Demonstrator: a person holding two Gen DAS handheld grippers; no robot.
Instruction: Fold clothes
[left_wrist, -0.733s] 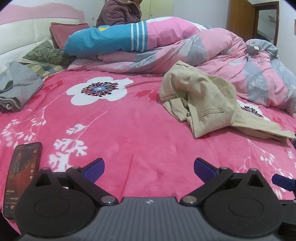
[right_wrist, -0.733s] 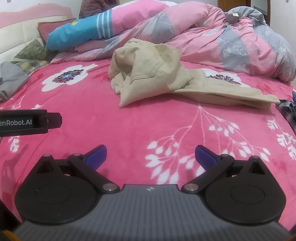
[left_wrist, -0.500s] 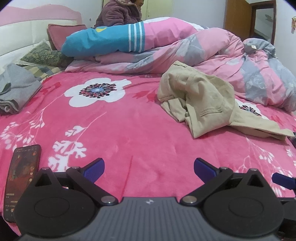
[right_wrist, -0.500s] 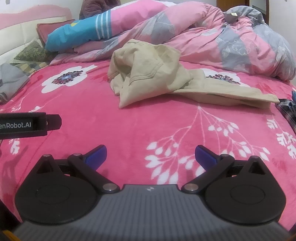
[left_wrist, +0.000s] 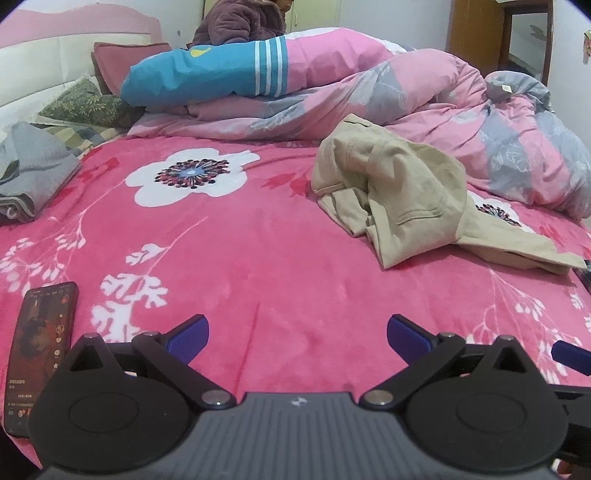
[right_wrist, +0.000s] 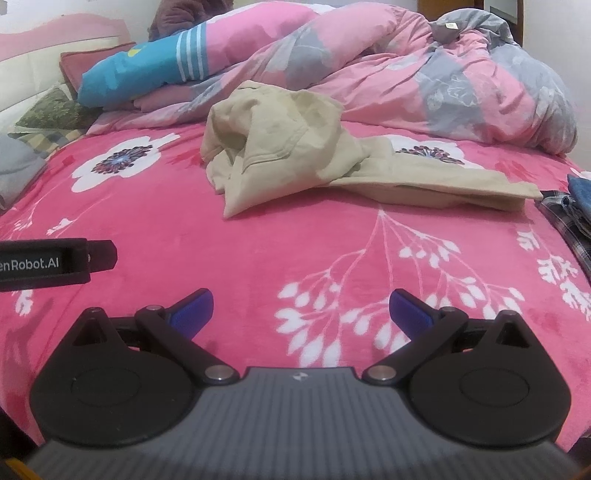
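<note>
Both views shifted slightly; crumpled beige trousers (left_wrist: 399, 192) on plush pink blanket (left_wrist: 258, 258), both tools spread wide, empty

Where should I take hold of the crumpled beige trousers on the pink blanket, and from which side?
Probably the flat trouser leg that trails out to the right from the crumpled beige trousers: its thin edge lies low on the pink floral blanket. Come in low from the near side with the open right hand-held gripper. The bunched heap shows no clean edge.
</note>
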